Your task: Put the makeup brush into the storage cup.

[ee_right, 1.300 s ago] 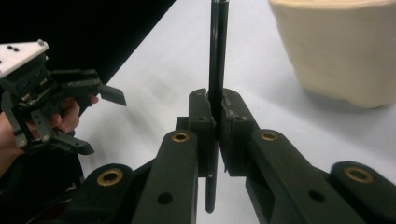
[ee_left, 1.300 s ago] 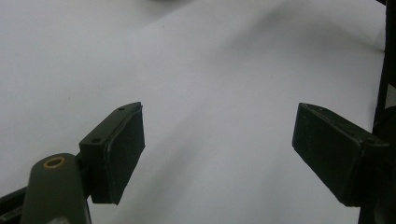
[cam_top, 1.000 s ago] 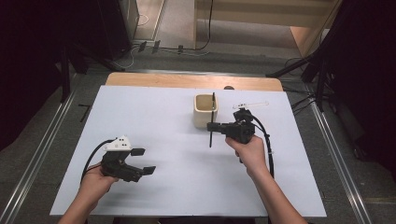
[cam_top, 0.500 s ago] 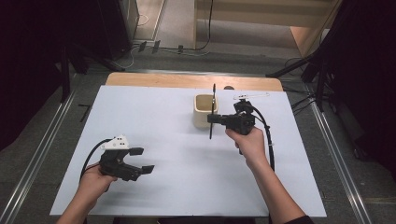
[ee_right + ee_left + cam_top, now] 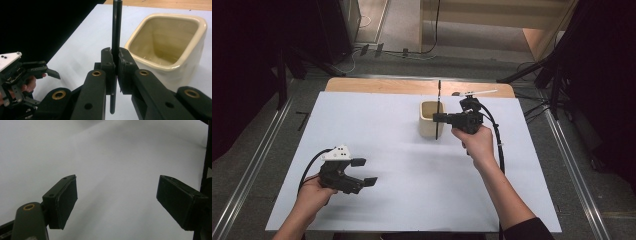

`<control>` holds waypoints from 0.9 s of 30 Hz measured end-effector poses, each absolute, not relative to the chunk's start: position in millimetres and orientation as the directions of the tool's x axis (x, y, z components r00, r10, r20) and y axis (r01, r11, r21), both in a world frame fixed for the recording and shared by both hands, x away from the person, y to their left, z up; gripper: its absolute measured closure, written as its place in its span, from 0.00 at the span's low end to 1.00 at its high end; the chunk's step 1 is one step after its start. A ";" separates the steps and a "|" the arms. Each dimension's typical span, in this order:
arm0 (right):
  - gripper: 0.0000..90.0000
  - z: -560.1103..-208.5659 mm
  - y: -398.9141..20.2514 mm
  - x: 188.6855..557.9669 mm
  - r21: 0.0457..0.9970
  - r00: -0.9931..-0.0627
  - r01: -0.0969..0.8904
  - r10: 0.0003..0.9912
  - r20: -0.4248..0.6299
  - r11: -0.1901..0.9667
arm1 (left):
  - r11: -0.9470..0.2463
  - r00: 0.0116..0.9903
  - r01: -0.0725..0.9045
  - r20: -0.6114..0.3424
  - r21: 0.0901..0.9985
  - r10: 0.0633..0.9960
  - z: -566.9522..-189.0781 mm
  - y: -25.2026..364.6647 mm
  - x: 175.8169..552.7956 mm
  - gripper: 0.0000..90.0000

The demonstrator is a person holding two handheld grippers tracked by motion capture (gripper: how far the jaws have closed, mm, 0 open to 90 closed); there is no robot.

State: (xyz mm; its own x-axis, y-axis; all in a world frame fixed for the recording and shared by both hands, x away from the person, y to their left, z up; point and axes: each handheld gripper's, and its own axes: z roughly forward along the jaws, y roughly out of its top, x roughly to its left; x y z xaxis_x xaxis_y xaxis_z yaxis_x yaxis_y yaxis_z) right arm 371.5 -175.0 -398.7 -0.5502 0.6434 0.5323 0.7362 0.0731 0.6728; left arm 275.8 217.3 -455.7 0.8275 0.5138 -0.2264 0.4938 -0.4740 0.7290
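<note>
One thin black rod [image 5: 116, 30], possibly a pen, is the workpiece in hand, and we read the job as placing it in the cream-coloured cup [image 5: 175, 47]. We see the rod standing upright, pinched near its middle by the right gripper [image 5: 116, 65], whose jaws are closed tight on it. In the high view the rod [image 5: 439, 97] rises in front of the cup [image 5: 428, 122]; its lower end hangs free, clear of the white table sheet [image 5: 402, 165] and just beside the cup's near wall.

We judge the pick-up as done: the rod is lifted and held firmly. The transfer is partly done: the rod is at the cup but not over its opening. The right gripper view shows the cup's interior bare, with the rod to the left of the rim. What is left, in our judgement, is to carry the rod's lower end above the rim, lower it inside, and release.

We note that the right gripper [image 5: 447, 119] reaches in from the cup's right side, held by the right hand [image 5: 478, 142]. The left gripper [image 5: 362, 172] rests near the front left of the sheet, well apart from the cup, with its jaws spread wide and nothing between them; its pads [image 5: 63, 202] face bare sheet. A white utensil [image 5: 474, 93] lies on the wooden strip beyond the sheet.
</note>
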 end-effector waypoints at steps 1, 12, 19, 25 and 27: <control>0.95 -397.3 -175.0 373.3 0.675 -0.549 0.734 0.648 0.528 0.073 | -0.474 0.828 0.494 -0.227 0.729 0.513 -455.8 217.2 275.8 0.19; 0.95 -381.2 -171.8 387.5 0.695 -0.547 0.716 0.670 0.501 0.066 | -0.476 0.828 0.496 -0.231 0.726 0.511 -456.1 216.8 275.6 0.19; 0.95 -374.7 -170.0 397.5 0.700 -0.533 0.712 0.694 0.484 0.059 | -0.482 0.834 0.489 -0.228 0.727 0.503 -456.8 215.7 275.6 0.19; 0.95 -367.7 -168.9 405.6 0.710 -0.525 0.702 0.710 0.469 0.050 | -0.482 0.834 0.489 -0.228 0.727 0.502 -456.9 215.7 275.7 0.19; 0.95 -365.7 -168.3 408.5 0.714 -0.521 0.698 0.716 0.464 0.045 | -0.482 0.834 0.490 -0.228 0.727 0.503 -456.8 215.5 275.5 0.19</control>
State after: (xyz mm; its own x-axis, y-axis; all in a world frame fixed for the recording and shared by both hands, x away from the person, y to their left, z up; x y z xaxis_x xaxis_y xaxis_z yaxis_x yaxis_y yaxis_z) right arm 408.5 -168.3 -365.7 -0.5211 0.7165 0.4638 0.6983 0.0454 0.7144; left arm 275.5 215.5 -456.8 0.8336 0.5031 -0.2281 0.4897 -0.4820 0.7265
